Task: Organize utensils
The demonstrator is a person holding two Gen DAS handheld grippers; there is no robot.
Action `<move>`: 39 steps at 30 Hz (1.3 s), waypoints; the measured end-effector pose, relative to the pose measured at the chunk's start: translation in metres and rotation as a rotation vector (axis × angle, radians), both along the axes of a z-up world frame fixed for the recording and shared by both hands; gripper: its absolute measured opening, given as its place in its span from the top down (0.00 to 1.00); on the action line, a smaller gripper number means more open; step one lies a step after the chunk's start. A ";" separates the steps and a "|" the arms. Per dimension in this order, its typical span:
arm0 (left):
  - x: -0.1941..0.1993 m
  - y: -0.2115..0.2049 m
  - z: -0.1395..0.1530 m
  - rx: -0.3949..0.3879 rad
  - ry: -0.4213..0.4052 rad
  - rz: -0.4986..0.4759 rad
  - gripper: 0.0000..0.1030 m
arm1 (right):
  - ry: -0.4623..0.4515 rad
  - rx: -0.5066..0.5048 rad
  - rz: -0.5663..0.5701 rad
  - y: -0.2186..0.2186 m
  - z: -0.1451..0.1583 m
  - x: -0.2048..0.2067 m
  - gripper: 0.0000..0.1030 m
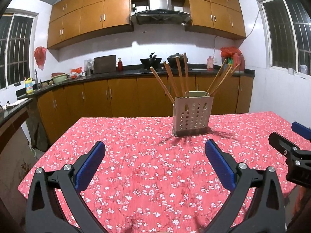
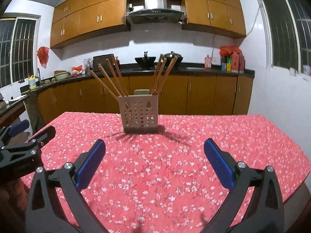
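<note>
Nearest of all, both black two-finger grippers with blue ribbed pads hover low over the red floral tablecloth [image 1: 147, 174], each with its fingers spread wide and nothing between them. From the left gripper [image 1: 155, 151] the beige perforated utensil holder [image 1: 191, 117] stands ahead and slightly to the right, upright on the cloth near the table's far edge. From the right gripper [image 2: 154, 149] that same holder [image 2: 140, 114] sits ahead and a little to the left, so the two tools flank it from the near side, well apart from it. Wooden chopsticks [image 1: 176, 77] lean out of the holder in two fans, one bunch tilting left, the other right [image 2: 162, 73]. Behind the holder runs a dark countertop [image 1: 128, 71] on orange-brown wooden cabinets, with black woks beyond the chopstick tips.
</note>
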State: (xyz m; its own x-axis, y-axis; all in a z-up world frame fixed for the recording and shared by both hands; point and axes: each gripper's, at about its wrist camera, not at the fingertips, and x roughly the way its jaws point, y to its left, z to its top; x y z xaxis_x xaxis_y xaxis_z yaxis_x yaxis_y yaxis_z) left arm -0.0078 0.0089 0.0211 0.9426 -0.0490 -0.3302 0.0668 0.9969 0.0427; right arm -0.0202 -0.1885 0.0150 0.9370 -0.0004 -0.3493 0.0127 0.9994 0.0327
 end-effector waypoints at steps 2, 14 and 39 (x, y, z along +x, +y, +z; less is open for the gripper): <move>-0.002 0.003 -0.002 -0.009 0.000 0.000 0.02 | 0.010 0.007 -0.010 -0.003 -0.002 0.000 0.04; -0.005 0.001 -0.007 -0.004 0.000 -0.004 0.02 | 0.027 0.012 -0.044 -0.009 -0.007 -0.001 0.04; -0.004 0.001 -0.012 -0.010 0.020 -0.007 0.02 | 0.039 0.014 -0.058 -0.011 -0.010 0.000 0.04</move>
